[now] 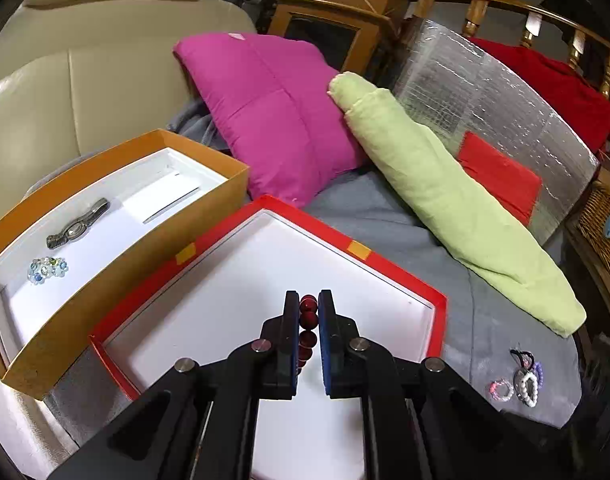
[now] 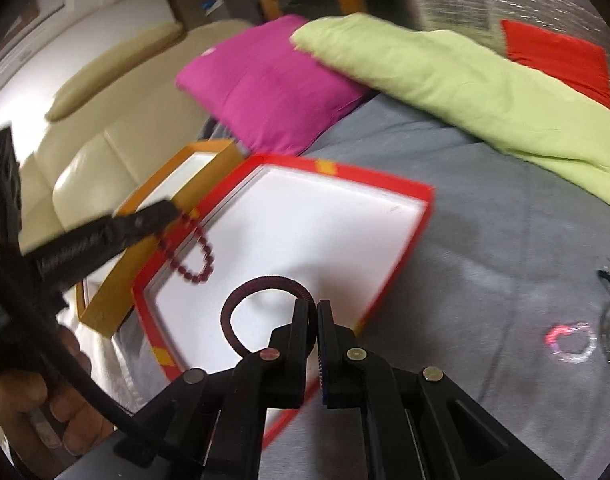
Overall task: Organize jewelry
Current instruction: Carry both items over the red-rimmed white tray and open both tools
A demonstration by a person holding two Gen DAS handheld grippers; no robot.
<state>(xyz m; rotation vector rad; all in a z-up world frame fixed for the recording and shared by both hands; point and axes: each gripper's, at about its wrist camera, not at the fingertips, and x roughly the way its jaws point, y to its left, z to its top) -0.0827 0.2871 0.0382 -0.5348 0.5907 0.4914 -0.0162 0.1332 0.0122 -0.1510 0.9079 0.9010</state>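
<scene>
left gripper [image 1: 309,320] clamped on dark-red bead bracelet [image 2: 193,254] – hanging over red tray [image 1: 439,320] | right gripper [image 2: 313,332] clamped on maroon ring bangle [image 2: 241,300] – above same tray | advice: lower both close to the white liner before releasing, well apart, so neither rolls or tangles

**A lived-in room at home**

I'm looking at a cream leather sofa [image 1: 65,92]; a magenta cushion [image 1: 273,116] and green rolled cloth [image 1: 457,208] on a grey blanket [image 1: 385,220]; wooden railing [image 1: 545,12] behind; all domestic, nothing industrial.
</scene>
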